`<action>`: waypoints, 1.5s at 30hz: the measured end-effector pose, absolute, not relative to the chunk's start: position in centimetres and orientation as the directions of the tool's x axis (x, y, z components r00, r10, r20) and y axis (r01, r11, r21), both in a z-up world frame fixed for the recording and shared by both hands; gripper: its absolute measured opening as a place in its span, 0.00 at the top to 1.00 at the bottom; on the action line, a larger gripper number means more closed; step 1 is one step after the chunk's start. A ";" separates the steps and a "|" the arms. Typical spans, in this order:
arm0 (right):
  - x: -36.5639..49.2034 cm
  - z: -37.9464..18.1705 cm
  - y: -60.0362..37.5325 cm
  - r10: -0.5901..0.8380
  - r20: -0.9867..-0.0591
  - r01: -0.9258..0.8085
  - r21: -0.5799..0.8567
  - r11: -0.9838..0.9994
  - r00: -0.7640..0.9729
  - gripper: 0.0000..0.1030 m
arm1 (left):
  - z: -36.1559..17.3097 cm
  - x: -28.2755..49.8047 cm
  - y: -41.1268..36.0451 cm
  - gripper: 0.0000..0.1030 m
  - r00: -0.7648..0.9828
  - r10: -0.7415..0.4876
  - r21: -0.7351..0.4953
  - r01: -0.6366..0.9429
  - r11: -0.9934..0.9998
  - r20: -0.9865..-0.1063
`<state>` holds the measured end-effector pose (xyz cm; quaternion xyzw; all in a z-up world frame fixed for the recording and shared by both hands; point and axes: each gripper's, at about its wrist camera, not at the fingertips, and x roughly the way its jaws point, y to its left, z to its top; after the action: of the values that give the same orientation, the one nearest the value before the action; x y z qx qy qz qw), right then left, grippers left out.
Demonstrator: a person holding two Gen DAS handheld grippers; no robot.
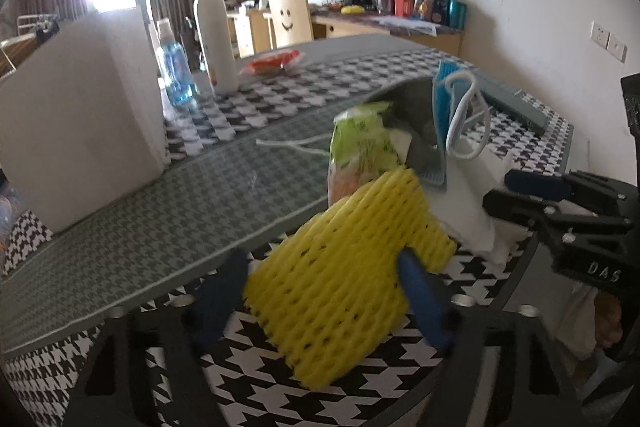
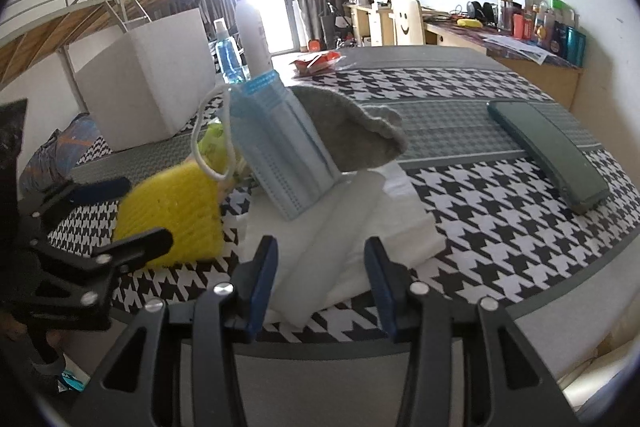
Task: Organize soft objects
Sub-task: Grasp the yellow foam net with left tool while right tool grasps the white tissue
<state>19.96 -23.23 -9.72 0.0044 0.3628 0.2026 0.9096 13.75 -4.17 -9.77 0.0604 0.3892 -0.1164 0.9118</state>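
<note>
Foam net [image 1: 340, 275], yellow, sits between the blue pads of the left gripper [image 1: 320, 303] at six o'clock in the left wrist view; jaws flank it, contact blurred, so grip not certain. Green packet [image 1: 360, 147] just behind at twelve o'clock of the net. Face mask [image 1: 444, 115] and grey cloth [image 1: 412, 115] at two o'clock. White box [image 1: 80, 115] at nine o'clock, well apart.

Right wrist view: right gripper [image 2: 320, 283] half open around the near edge of white folded tissue [image 2: 360, 227]; pads look close to it, pressing unclear. Face mask leans upright on the tissue at twelve o'clock. Foam net at nine o'clock.

Judgement: early stage. Soft items lie heaped on the tablecloth [image 2: 500, 211]; all sorting remains.
</note>
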 end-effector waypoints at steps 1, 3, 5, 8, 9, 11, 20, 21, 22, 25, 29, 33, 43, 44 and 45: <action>19.9 -9.7 -23.4 0.372 -0.655 -0.364 0.157 0.918 0.657 0.52 | -9.8 13.6 -4.1 0.35 0.669 -0.171 0.015 0.263 0.965 -0.723; 19.9 -9.6 -23.6 0.374 -0.653 -0.360 0.163 0.919 0.659 0.52 | -9.8 13.2 -4.2 0.45 0.673 -0.173 0.022 0.272 0.962 -0.719; 19.9 -9.6 -23.7 0.368 -0.653 -0.356 0.159 0.921 0.662 0.52 | -9.8 12.9 -4.3 0.52 0.671 -0.182 0.025 0.287 0.958 -0.719; 19.9 -9.6 -23.8 0.366 -0.653 -0.352 0.160 0.922 0.663 0.51 | -9.7 12.4 -4.3 0.67 0.664 -0.202 0.019 0.310 0.951 -0.720; 19.9 -9.5 -23.7 0.366 -0.653 -0.351 0.161 0.922 0.663 0.51 | -9.6 12.2 -4.2 0.74 0.661 -0.214 0.009 0.317 0.948 -0.719; 19.9 -9.4 -23.8 0.369 -0.651 -0.352 0.163 0.922 0.664 0.51 | -9.5 11.7 -4.1 0.77 0.660 -0.237 -0.010 0.329 0.944 -0.713; 20.1 -9.2 -22.9 0.364 -0.656 -0.362 0.146 0.921 0.661 0.51 | -7.5 9.6 -2.7 0.77 0.696 -0.331 -0.100 0.351 0.931 -0.637; 20.1 -9.2 -22.7 0.357 -0.659 -0.360 0.138 0.923 0.662 0.51 | -7.4 9.5 -2.5 0.77 0.704 -0.323 -0.096 0.343 0.935 -0.632; 20.2 -9.2 -22.5 0.347 -0.666 -0.356 0.129 0.925 0.661 0.51 | -7.3 9.4 -2.3 0.77 0.709 -0.318 -0.094 0.337 0.937 -0.629; 20.5 -9.6 -22.2 0.303 -0.691 -0.322 0.107 0.941 0.656 0.51 | -7.2 9.3 -1.8 0.77 0.725 -0.303 -0.092 0.316 0.944 -0.619; 20.7 -9.7 -22.0 0.270 -0.710 -0.300 0.087 0.950 0.650 0.52 | -7.2 9.5 -1.4 0.77 0.730 -0.300 -0.096 0.308 0.947 -0.614; 20.7 -9.5 -21.1 0.266 -0.718 -0.311 0.073 0.948 0.643 0.57 | -7.3 9.5 -0.8 0.77 0.732 -0.305 -0.113 0.300 0.947 -0.609; 21.6 -9.6 -21.7 0.226 -0.746 -0.238 0.093 0.967 0.626 0.67 | -7.4 8.6 0.4 0.77 0.750 -0.301 -0.117 0.289 0.950 -0.589; 21.7 -9.6 -21.6 0.218 -0.748 -0.234 0.086 0.968 0.627 0.67 | -7.4 8.6 0.4 0.77 0.750 -0.303 -0.119 0.290 0.950 -0.588; 21.9 -9.6 -21.5 0.210 -0.749 -0.231 0.078 0.970 0.629 0.67 | -7.4 8.5 0.4 0.77 0.750 -0.306 -0.121 0.292 0.949 -0.587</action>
<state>21.90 -21.53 -9.58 -0.0129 0.4131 0.1222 0.9024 8.54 0.44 -7.44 -0.0109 0.3157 -0.1597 0.9353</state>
